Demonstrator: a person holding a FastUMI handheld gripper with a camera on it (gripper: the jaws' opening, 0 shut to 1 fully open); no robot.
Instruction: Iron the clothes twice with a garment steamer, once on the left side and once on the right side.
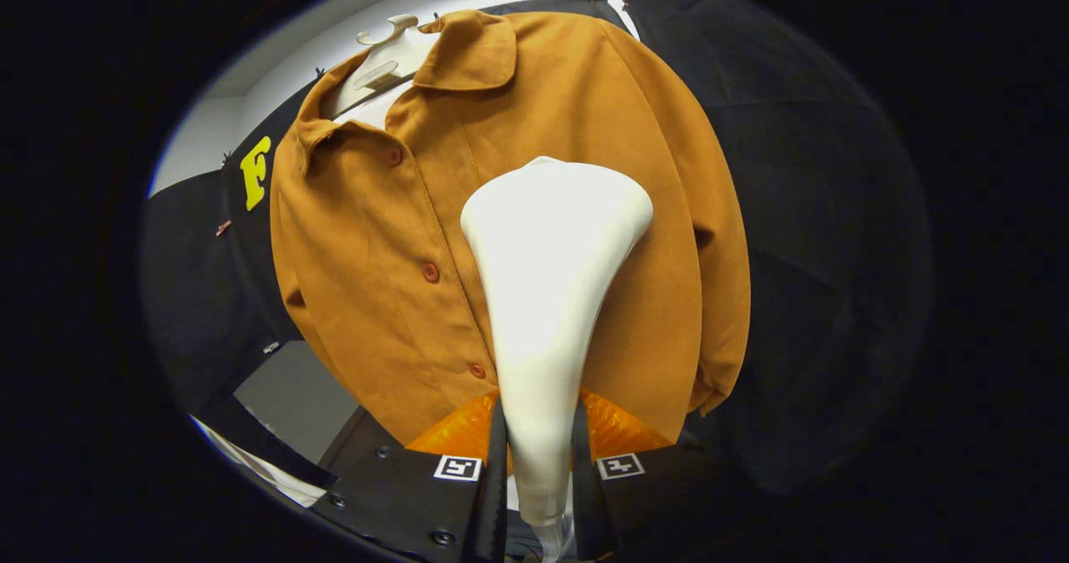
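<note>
My gripper [540, 454] clamps the white garment steamer [551, 296] by its handle, both fingers pressing it. Its wide head stands up ahead of me, against the front of the brown jacket [401, 237] hanging on a hanger [386, 53]

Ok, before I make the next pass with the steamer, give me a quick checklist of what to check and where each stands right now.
1. Grip: tongs closed on the steamer's handle, both fingers pressing it: ok.
2. Steamer upright, wide head pointing at the jacket: ok.
3. Head position: over the panel beside the button row, on the side away from the letter wall: ok.
4. Head touching the fabric: cannot tell.
5. Jacket hanging on the hanger, front facing the steamer: ok.
6. Steam coming out: cannot tell.
</note>
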